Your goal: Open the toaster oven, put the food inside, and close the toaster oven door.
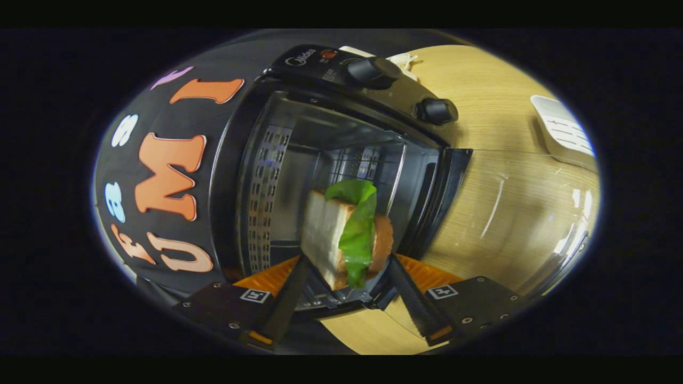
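Item one, the sandwich [347, 234]: two pale bread slices, a green lettuce leaf and a brown breaded filling. We see it between the fingers of the gripper [346, 266], standing on edge at the mouth of the toaster oven [331, 133], just over the threshold of the open cavity. We judge it light, soft and easily crushed; the layers look loose and could slide apart, and the lettuce overhangs and may catch. We would take it by the flat outer faces, bread on one side and filling on the other, with modest pressure only.

Item two, the gripper: fingers roughly a sandwich's thickness apart, one against each face of the sandwich. We read it as clamped on the food, though the contact at the far finger is partly masked by the leaf.

Item three, the toaster oven: black body, two knobs [373, 72] on its control panel, interior walls perforated and bare. Its glass door [533, 213] lies swung fully open beside the cavity, over the wooden surface [480, 85]. A wire rack edge appears just below the sandwich.

Item four, a white object [565, 130] on the surface, well beyond the door; we cannot tell what it is.

Status, by our judgement: door opened, food at the point of insertion, release and closing not yet done.
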Motion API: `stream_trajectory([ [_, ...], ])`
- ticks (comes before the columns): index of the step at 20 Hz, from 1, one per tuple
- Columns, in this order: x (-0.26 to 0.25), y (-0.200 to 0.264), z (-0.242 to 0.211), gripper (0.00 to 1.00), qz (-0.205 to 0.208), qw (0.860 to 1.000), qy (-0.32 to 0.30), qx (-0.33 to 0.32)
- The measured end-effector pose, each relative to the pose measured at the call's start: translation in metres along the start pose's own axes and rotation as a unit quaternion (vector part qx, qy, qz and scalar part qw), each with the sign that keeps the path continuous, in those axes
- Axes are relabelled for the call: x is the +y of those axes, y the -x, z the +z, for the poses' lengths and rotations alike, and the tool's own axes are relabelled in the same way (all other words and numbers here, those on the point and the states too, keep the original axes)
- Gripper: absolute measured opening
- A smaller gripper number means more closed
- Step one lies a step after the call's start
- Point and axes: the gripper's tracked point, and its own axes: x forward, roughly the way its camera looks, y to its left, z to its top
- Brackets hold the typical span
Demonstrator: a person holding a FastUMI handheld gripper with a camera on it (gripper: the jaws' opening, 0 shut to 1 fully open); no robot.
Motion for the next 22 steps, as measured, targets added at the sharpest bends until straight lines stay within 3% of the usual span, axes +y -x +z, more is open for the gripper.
stream_trajectory([
  [2,-0.005,0.003,0.000,0.97,-0.009,1.000,0.006,0.002],
  [9,-0.012,0.060,0.010,0.98,0.000,0.998,0.057,0.000],
  [13,-0.026,0.101,0.016,0.98,-0.010,0.991,0.133,-0.002],
  [16,-0.033,0.131,0.021,0.98,-0.016,0.977,0.213,-0.008],
  [22,-0.042,0.176,0.032,0.98,-0.032,0.934,0.354,-0.027],
])
